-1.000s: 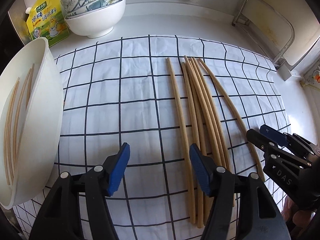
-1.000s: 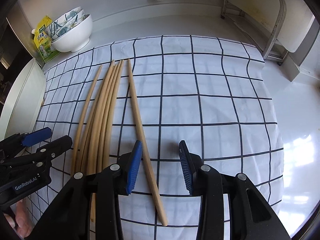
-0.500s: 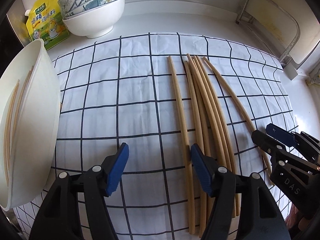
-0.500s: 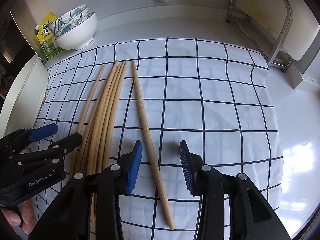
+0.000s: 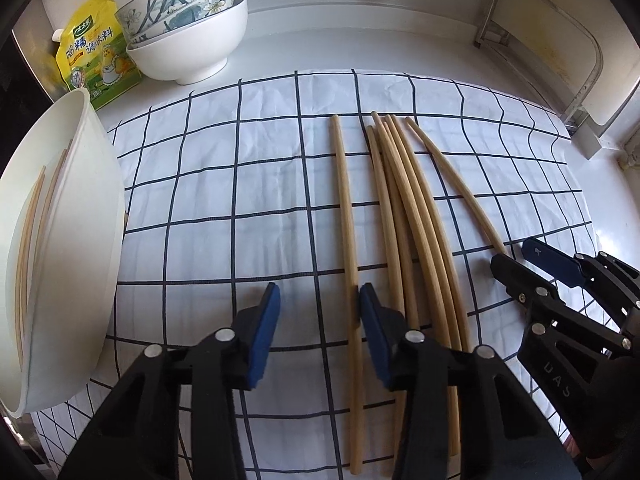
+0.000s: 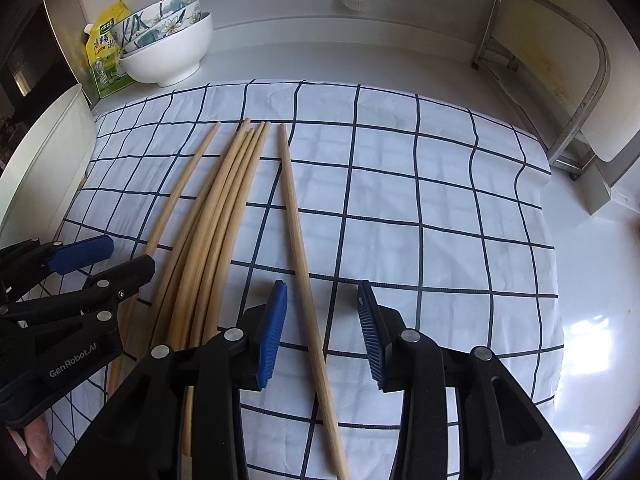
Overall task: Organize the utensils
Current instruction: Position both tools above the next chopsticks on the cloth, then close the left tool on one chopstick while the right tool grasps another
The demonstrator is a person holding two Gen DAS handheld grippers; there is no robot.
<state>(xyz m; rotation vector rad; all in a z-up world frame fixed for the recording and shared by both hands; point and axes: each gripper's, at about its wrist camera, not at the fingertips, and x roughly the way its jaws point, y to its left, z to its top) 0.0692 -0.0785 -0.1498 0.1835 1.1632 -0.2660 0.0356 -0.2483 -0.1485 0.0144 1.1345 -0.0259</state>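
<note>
Checkered cloth [image 5: 224, 200] is still holding six chopsticks [image 5: 404, 216] while both grippers [image 5: 318, 328] [image 6: 322, 328] are closing, jaws spread, pinching nothing; few are sitting in the left tray [image 5: 72, 248].

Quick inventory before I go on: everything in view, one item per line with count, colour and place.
chopsticks on cloth: six, tan, one apart each side, four bunched
checked cloth: one, white with dark lines, on counter
white tray: one, left edge, holding more chopsticks
stacked bowls: white and floral, back left
yellow packet: one, beside bowls
metal rack: one, back right
left gripper: black, blue pads, jaws just closing, empty
right gripper: same, closing around rightmost chopstick, not touching
</note>
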